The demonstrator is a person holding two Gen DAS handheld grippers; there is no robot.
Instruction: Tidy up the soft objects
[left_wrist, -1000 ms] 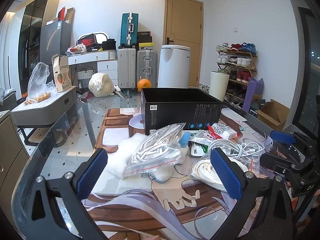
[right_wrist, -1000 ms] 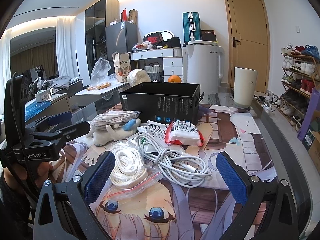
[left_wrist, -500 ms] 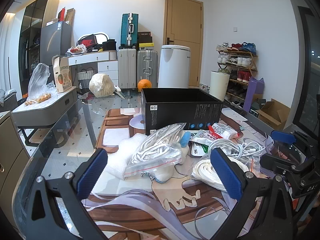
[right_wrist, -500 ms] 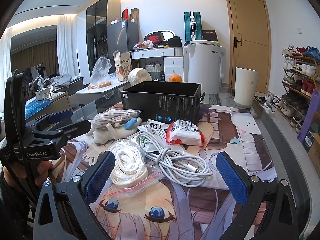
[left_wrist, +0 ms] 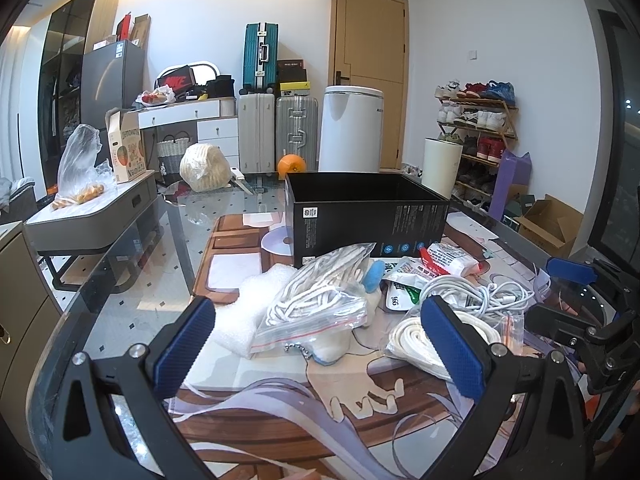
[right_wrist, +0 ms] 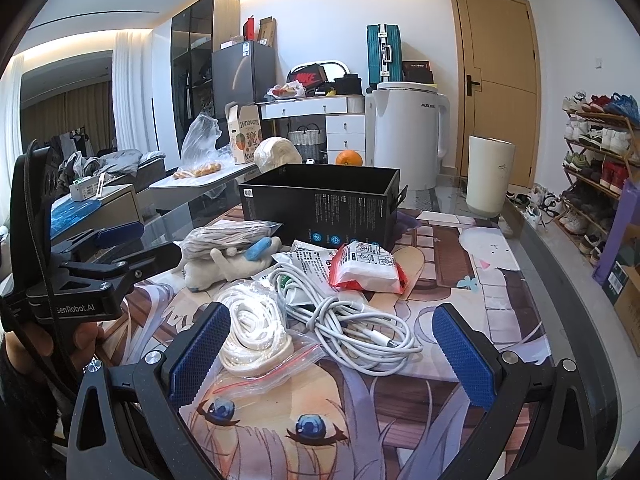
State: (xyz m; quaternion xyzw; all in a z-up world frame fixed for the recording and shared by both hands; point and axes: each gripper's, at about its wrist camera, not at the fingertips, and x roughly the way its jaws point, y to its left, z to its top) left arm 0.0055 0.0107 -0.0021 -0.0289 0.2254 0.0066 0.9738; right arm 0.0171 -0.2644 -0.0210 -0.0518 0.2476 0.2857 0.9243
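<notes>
We see our left gripper (left_wrist: 320,344) with its jaws wide apart and nothing between them, held low over the near edge of the table (left_wrist: 120,280). Our right gripper (right_wrist: 328,352) is the same, jaws spread and gripping nothing, just short of the pile.

The soft things lie in a heap on the printed mat (right_wrist: 360,412), in front of the open black box (right_wrist: 320,204). Nearest the right gripper is a bagged coil of white rope (right_wrist: 252,332), touching the white cable bundle (right_wrist: 352,324) beside it. Behind the cable sits a red-and-white packet (right_wrist: 366,268), partly over a flat white pouch (right_wrist: 308,258). To the left, a second rope bag (left_wrist: 320,292) rests on a plush toy (right_wrist: 224,268) with a blue tip, and a white foam wrap (left_wrist: 256,304) lies just beside that bag.

From the right wrist view, the left gripper's body (right_wrist: 80,280) shows at the left edge, held by a hand (right_wrist: 84,336).
</notes>
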